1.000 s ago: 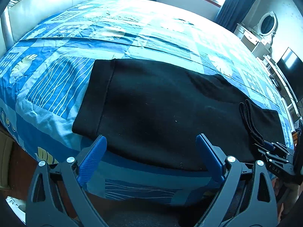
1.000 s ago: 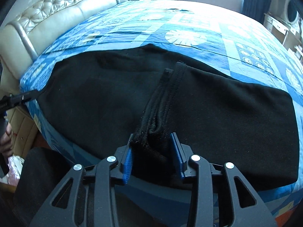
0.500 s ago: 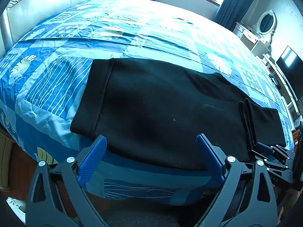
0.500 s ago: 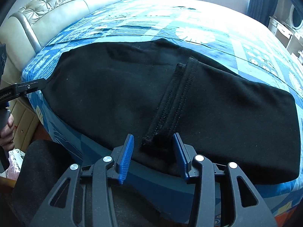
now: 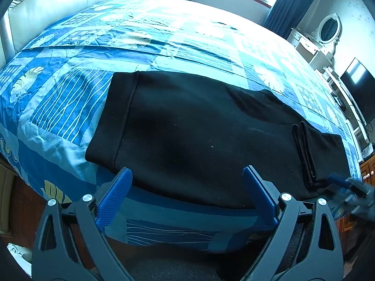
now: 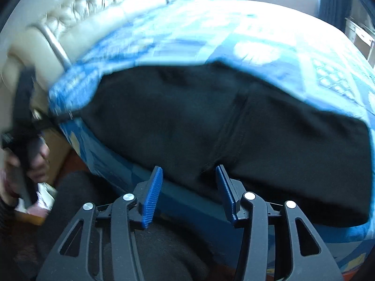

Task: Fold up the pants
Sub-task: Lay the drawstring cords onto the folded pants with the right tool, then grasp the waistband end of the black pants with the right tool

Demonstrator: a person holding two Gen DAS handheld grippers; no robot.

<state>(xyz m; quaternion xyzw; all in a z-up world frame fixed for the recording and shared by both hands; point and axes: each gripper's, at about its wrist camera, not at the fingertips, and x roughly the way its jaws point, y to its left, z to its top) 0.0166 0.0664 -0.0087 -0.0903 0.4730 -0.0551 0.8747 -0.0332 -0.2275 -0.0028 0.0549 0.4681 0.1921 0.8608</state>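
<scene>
The black, soft-knit pants (image 5: pixel 199 135) lie flat along the near edge of the bed covered by a blue patchwork quilt with white leaf and line prints (image 5: pixel 70 98). They are folded lengthwise into one long dark band. Their wide waistband end (image 5: pixel 117 117) is on the side toward the cream padded headboard (image 5: pixel 46 11), and the stitched leg cuffs (image 5: pixel 304 154) lie folded back on top of the pants at the end away from the headboard.

The left gripper (image 5: pixel 187 192), black-framed with blue ribbed pads, hovers just off the near edge of the pants. Its jaws stand wide apart with nothing between them, and the pads touch no cloth.

The right gripper (image 6: pixel 189 192), of the same build, is by the near edge of the pants at the cuffs. Its jaws are opening. The cloth edge shows in the gap between the pads but neither pad presses on it, so it holds nothing. Its view is smeared by motion.

In the right wrist view a person's hand (image 6: pixel 35 161) grips a dark handle on the headboard side of the pants. Beyond the far corner of the bed from the pants stands a white dresser with an oval mirror (image 5: pixel 328 28).
</scene>
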